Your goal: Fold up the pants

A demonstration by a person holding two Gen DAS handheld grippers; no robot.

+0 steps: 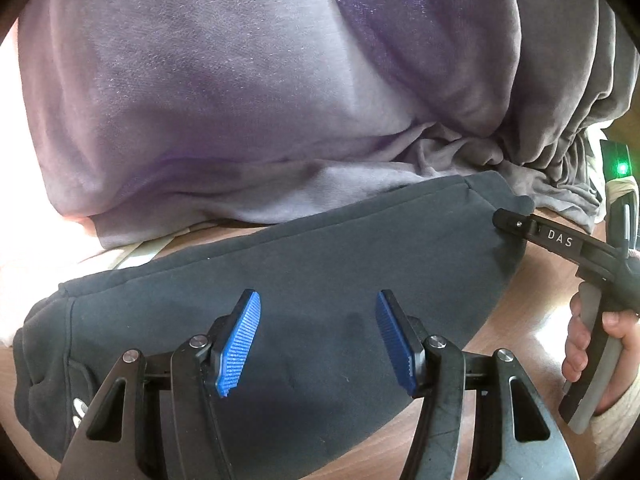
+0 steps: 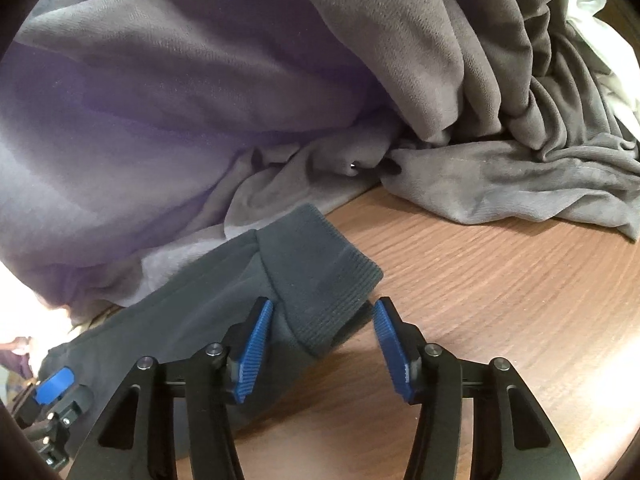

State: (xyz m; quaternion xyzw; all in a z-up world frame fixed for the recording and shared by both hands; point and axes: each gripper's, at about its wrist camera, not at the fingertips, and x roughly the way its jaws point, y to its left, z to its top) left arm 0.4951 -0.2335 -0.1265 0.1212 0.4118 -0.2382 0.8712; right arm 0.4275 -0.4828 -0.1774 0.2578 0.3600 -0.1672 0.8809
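Dark grey fleece pants (image 1: 304,280) lie folded on wood-grain table (image 2: 500,280), under our left claw (image 1: 318,340), blue pads apart, gripping nothing. Our right claw (image 2: 324,342) straddles ribbed ankle cuff (image 2: 320,280), jaws half open, pads not pressing. Lilac-grey blanket (image 1: 220,100) heaped beyond both claws.

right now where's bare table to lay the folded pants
Bare wooden table lies right of the dark pants' cuff, in front of the crumpled grey blanket. The left is crowded: the blanket butts against the pants.
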